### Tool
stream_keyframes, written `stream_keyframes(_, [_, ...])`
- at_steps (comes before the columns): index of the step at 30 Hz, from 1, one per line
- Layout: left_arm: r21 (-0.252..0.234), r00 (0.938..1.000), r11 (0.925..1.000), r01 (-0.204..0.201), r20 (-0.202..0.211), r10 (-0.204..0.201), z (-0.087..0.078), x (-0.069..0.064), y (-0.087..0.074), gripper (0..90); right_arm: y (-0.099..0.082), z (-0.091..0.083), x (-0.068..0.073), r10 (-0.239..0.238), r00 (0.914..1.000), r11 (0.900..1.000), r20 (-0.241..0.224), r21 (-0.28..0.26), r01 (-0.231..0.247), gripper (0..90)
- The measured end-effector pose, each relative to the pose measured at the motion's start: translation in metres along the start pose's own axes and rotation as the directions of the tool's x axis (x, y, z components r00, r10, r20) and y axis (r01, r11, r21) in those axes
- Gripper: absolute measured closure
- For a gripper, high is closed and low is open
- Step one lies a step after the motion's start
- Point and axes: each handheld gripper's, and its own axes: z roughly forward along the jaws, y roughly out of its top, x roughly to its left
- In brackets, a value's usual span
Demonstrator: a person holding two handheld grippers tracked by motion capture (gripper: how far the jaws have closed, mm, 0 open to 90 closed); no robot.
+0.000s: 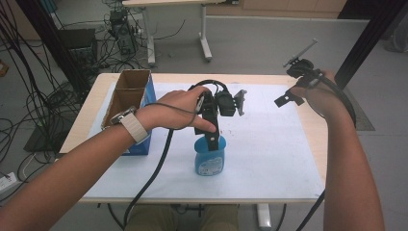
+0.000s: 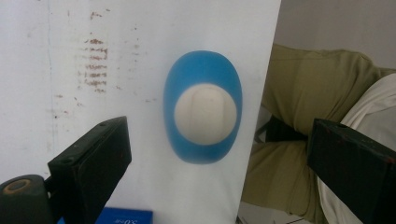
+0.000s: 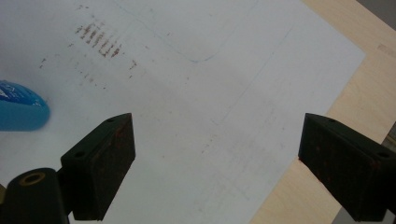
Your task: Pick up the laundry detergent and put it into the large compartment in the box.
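Scene: a person works two hand-held tools over a white sheet (image 1: 269, 159) on the counter (image 1: 315, 130); a blue bottle (image 1: 210, 158) stands upright near the sheet's middle, a cardboard box (image 1: 126, 96) at the counter's left
Bottle: seen from straight above in the left gripper view, white cap (image 2: 205, 114) centred in the blue body; it stands near the sheet's front edge
Left tool (image 1: 215, 129): poised right above the bottle, jaws spread wide, gripping nothing; whether a jaw grazes the cap cannot be told
Right tool (image 1: 293, 82): raised at the counter's far right corner, well apart from the bottle; jaws wide open and empty
Step in hand: likely a top-down grasp of the bottle
How to do it well: centre the jaws either side of the cap; come down straight; close gently on the neck so the bottle stays upright
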Motion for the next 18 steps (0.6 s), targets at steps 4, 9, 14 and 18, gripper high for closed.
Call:
stream_keyframes(4, [-0.002,1.0,1.0,0.002,0.001,-0.002,0.0,0.0005,-0.0007,6.9,0.0006,0.0002,0.0002,-0.001,1.0,1.0,0.0,0.002,0.001,10.8])
stream_keyframes(9, [-0.002,1.0,1.0,0.005,-0.001,-0.005,0.0002,0.0006,-0.0013,6.9,0.0009,0.0003,0.0005,-0.001,1.0,1.0,0.0,0.001,0.001,10.8])
stream_keyframes(14, [-0.001,1.0,1.0,0.008,0.0,-0.008,0.0004,0.0015,-0.0017,6.9,0.0008,0.0008,0.0006,0.0,1.0,1.0,-0.002,0.001,0.0,10.8])
stream_keyframes(18, [0.001,1.0,1.0,0.009,0.002,-0.009,0.0017,0.0019,-0.0013,6.9,0.0006,0.0011,0.0004,0.0,1.0,1.0,-0.002,0.001,0.0,10.8])
